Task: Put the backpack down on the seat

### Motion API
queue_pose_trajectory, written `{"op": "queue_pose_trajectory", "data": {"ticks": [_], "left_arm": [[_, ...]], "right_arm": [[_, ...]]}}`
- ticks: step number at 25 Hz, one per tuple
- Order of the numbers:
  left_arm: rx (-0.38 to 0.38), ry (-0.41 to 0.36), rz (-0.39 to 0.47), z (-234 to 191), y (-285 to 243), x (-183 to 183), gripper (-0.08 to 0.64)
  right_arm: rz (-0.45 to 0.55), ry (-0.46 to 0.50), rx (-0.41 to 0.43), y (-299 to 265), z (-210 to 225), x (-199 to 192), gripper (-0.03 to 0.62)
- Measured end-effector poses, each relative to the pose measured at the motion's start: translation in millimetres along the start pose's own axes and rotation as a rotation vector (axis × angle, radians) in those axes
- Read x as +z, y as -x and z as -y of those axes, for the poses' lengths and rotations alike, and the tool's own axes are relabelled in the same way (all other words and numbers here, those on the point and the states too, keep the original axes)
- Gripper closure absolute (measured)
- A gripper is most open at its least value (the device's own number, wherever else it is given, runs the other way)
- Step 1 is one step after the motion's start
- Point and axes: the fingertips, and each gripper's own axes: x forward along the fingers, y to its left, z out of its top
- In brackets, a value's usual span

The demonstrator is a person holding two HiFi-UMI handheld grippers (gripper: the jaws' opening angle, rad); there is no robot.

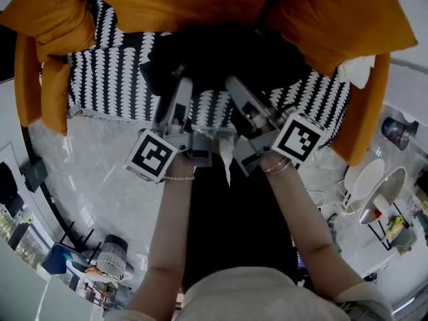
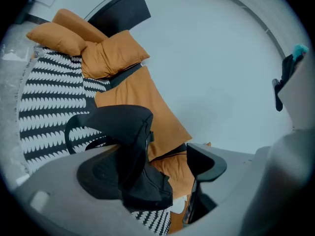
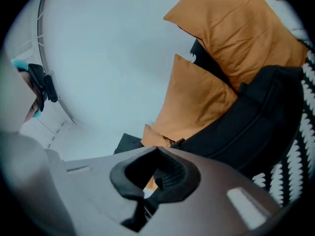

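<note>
A: First entry, the largest item?
B: Seat (image 1: pixel 110 79), one. The cover is a black-and-white scallop print, with an orange back panel and orange arms. It stands on a pale marbled floor (image 1: pixel 100 159) against a plain pale wall (image 2: pixel 211 58).
A: Next down.
B: Orange cushions (image 1: pixel 341 19), loose and plump, piled at both ends of the seat. The left gripper view shows them heaped at the far end, on the printed cover.
A: And the backpack?
B: Backpack (image 1: pixel 214 52), one, black, soft-sided. It sits on the seat at the middle of the printed cover, leaning against the orange back panel between the two cushion piles. A loop strap (image 2: pixel 67 134) curls out from its side onto the cover.
A: Claws, then.
B: Left claw (image 2: pixel 155 168): jaws wide apart. A fold of the backpack's black fabric hangs in the gap, close to one pad, and the other pad stands clear of it. Nothing is pinched. Whether the near pad touches the fabric I cannot tell.
A: The other one?
B: Right claw (image 3: pixel 157 161): jaws closed, pads meeting tip to tip, with nothing visible between them. The backpack is just beside it, at the right of its own view.
A: Smallest entries?
B: Marker cubes (image 1: pixel 155 154), two, one per claw, black squares on white. A bead bracelet (image 1: pixel 179 177) on the left wrist.
</note>
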Motion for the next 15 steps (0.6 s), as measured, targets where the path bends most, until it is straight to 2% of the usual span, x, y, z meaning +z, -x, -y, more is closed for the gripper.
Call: {"op": "queue_pose_trajectory", "data": {"ticks": [5,8,12,15], "left_arm": [[0.034,-0.033,-0.015,14.3,19.9,-0.2,0.141],[0.001,-0.043,-0.013,33.1,27.5,1.3,0.138],[-0.031,-0.018,-0.021,59.2,44.6,2.2,0.14],[-0.099,-0.06,-0.023,90.3,50.9,5.2,0.141]], "right_arm": [[0.017,0.013,-0.028,19.6,-13.2,6.2,0.589],[0.03,0.025,-0.025,30.6,-21.6,12.9,0.589],[0.035,0.038,-0.025,43.4,-39.0,17.8,0.589],[0.033,0.061,-0.011,54.6,-58.2,24.8,0.589]]}}
